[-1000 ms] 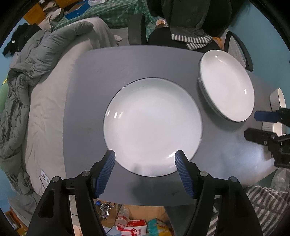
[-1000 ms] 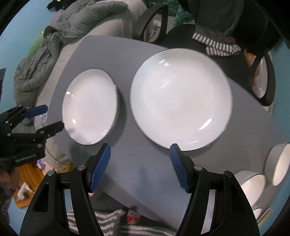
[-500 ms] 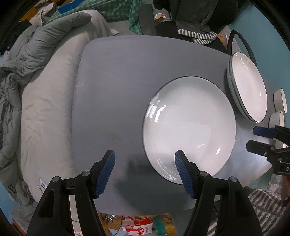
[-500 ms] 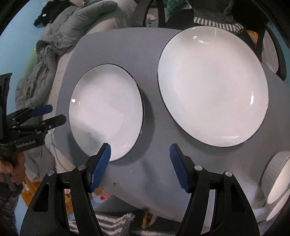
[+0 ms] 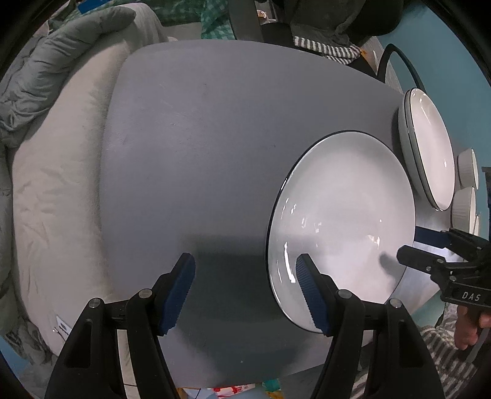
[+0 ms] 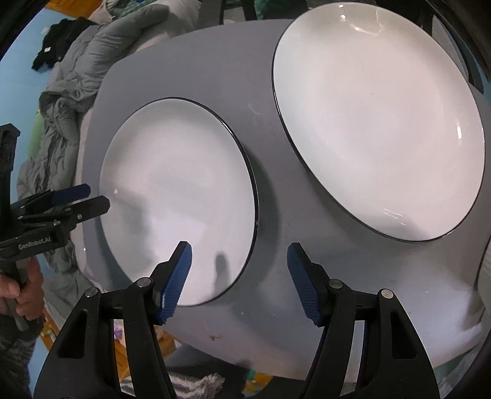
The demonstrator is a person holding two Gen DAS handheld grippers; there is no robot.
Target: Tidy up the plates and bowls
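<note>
A white plate with a dark rim (image 5: 343, 214) (image 6: 178, 196) lies on the grey table (image 5: 199, 138). A second, larger white plate (image 5: 429, 144) (image 6: 374, 116) lies to its right, on top of another plate. White ribbed bowls (image 5: 466, 190) stand at the far right. My left gripper (image 5: 245, 285) is open and empty above bare table, left of the near plate. My right gripper (image 6: 239, 276) is open and empty, straddling the near plate's right front rim; it also shows in the left wrist view (image 5: 420, 245).
A grey duvet (image 5: 46, 92) covers a bed left of the table. A chair with dark clothing (image 5: 322, 27) stands behind the table. Packets lie on the floor below the table's front edge (image 5: 233, 389).
My left gripper has moved left, off the near plate and over bare table. My right gripper has moved left and closer, from the larger plate to the near plate's rim.
</note>
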